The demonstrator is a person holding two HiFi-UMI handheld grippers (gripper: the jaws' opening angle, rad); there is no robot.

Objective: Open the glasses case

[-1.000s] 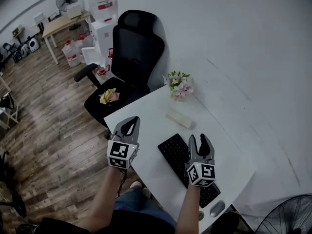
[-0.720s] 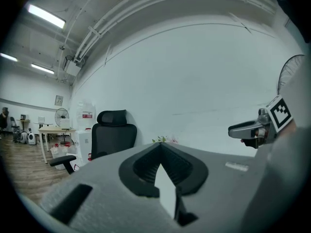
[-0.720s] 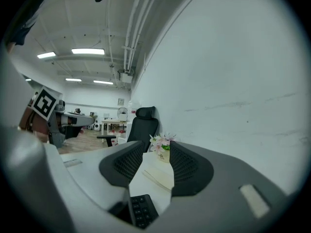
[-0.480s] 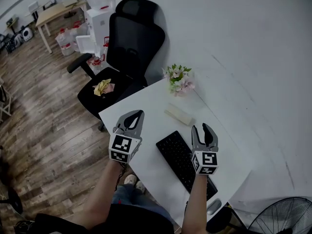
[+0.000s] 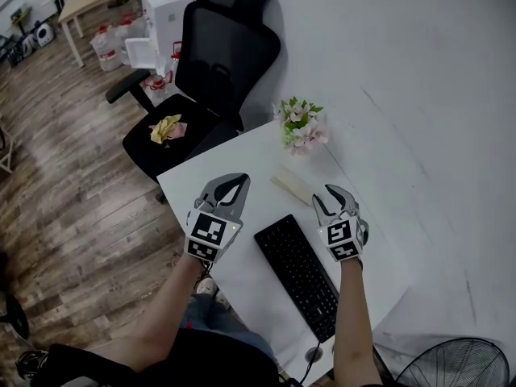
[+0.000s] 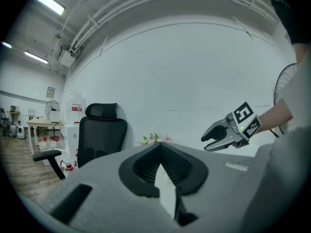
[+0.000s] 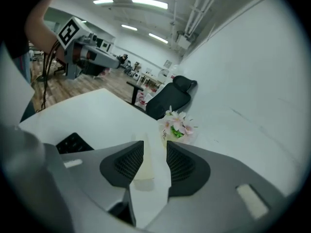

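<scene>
At right claw (image 7: 154, 144): spread wide, narrowing slightly, nothing between the pads. Lined up through the gap, just ahead on the white bench (image 5: 214, 164): glasses case (image 5: 293, 189), pale, oblong, lid down as far as can be told. At left claw (image 5: 234, 185): tips pressed together, empty, hanging over the near bench edge, apart from the case. Further out: keyboard (image 5: 300, 268) beside the case, flowers (image 5: 300, 127) past it, office chair (image 5: 218, 71) behind. Judged barely begun: approach only, no contact. Left to do: pin the base, lift the lid.
</scene>
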